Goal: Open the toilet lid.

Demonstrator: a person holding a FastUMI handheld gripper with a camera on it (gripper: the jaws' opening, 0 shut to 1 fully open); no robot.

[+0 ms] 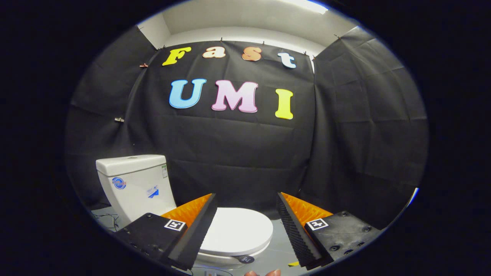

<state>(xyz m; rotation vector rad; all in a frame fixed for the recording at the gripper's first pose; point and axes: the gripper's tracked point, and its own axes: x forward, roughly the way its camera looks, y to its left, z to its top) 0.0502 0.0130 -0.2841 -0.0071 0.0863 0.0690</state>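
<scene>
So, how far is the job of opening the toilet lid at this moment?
Nothing looks done yet: the toilet lid lies flat and closed on the bowl, in front of the tank. In hand is the approach: the gripper hangs above the lid, jaws wide open, touching nothing. Left: reach the lid's edge and lift it up.

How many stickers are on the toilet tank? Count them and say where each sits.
3 on the tank: a round sticker on the near face toward the rear, a blue one lower toward the lid, a small label at the upper corner. Others may be hidden.
</scene>
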